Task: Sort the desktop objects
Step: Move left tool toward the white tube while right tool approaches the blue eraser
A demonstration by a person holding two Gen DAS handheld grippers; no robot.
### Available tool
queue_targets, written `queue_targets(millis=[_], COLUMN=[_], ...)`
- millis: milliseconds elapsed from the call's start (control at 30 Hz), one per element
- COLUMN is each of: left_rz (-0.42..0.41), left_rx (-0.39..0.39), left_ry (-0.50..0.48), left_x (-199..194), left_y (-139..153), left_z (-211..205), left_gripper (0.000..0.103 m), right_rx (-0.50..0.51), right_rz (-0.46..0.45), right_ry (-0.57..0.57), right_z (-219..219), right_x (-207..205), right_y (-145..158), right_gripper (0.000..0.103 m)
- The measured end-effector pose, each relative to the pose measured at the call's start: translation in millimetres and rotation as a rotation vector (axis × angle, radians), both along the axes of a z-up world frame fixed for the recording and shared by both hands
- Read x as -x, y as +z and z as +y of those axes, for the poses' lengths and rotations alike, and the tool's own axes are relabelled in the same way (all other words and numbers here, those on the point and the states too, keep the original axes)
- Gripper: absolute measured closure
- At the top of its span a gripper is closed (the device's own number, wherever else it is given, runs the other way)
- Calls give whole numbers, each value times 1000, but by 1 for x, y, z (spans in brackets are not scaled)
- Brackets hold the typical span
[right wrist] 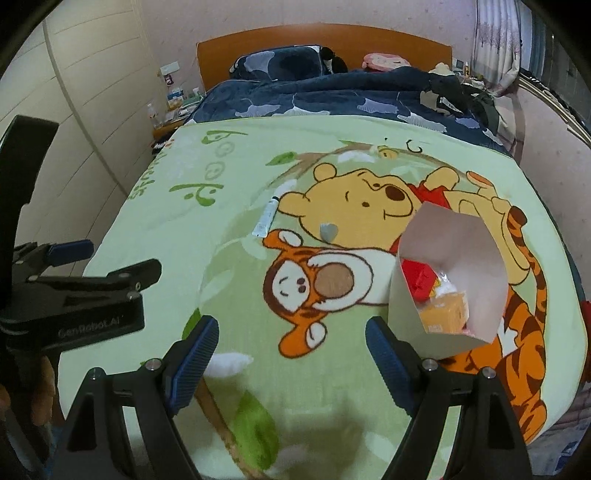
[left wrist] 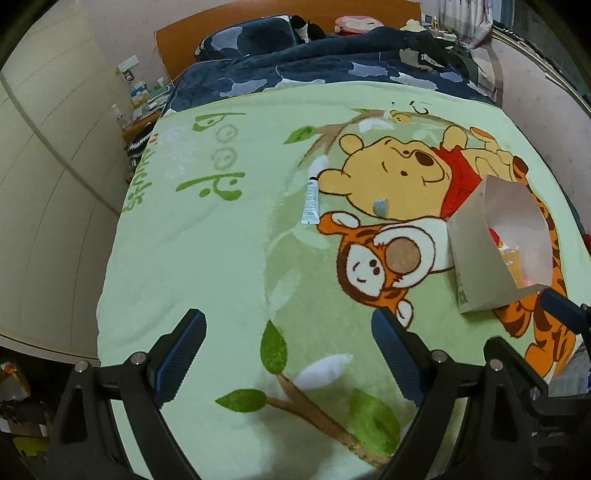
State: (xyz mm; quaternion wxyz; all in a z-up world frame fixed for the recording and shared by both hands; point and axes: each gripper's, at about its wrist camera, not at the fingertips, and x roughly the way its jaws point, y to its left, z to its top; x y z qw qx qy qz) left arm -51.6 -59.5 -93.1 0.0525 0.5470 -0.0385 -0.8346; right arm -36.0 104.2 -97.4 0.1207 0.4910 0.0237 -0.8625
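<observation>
Green fleece, printed with a cartoon bear and tiger, covers the near part of the bed [left wrist: 192, 258] in the left wrist view. Both fingers of the left gripper [left wrist: 288, 362] stand wide apart over the blanket [left wrist: 221, 295], nothing between them. Well ahead lies a white tube [left wrist: 311, 199], its cap end pointing toward the headboard [left wrist: 295, 22]. Just to the right of it, apart from it, sits a small grey-blue object [left wrist: 381, 206] on the bear's chin. Farther right stands an open white paper box [left wrist: 476, 254], with red and orange items partly visible inside. A blue-padded finger of the other gripper shows at the right edge, just beside the box's near corner.

From the right wrist view, the right gripper [right wrist: 290, 360] is likewise spread open and empty above the blanket [right wrist: 166, 240]. Its right finger is near the box [right wrist: 406, 314], whether touching I cannot tell. Inside the box lie a red item and an orange carton. The tube [right wrist: 266, 218] and the grey-blue object [right wrist: 328, 232] rest ahead, apart. At the left edge the left gripper [right wrist: 74, 251] appears from the side.
</observation>
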Motion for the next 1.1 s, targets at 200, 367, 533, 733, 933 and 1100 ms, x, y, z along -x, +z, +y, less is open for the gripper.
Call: queue_targets(millis=[200,367,533,733,933,1100], left_rz=[-20,-34,-8,-13,-32,-32], left_rx=[15,-3,6,3,4,1], left_ry=[-4,-5,-6,-5,-50,-66], left_x=[23,61,109,161,201,233], left_y=[-24,-49,-77,-129,-193,-232], left_z=[-4,-7,-9,-10,1,7], left_gripper=[11,11,11,11,11,12], right_rx=[-12,-32,-33,-55,-47,-50], right_rz=[23,48,57,55,43,22], right_ry=[-3,-37,-97,-138,-190,-201], right_z=[-13,-16,-10,-10,-5,-3], right_x=[27,60,100,134,144,153], right_y=[-14,-30,-59,-103,-141,-169], right_gripper=[19,19,19,19,19,19])
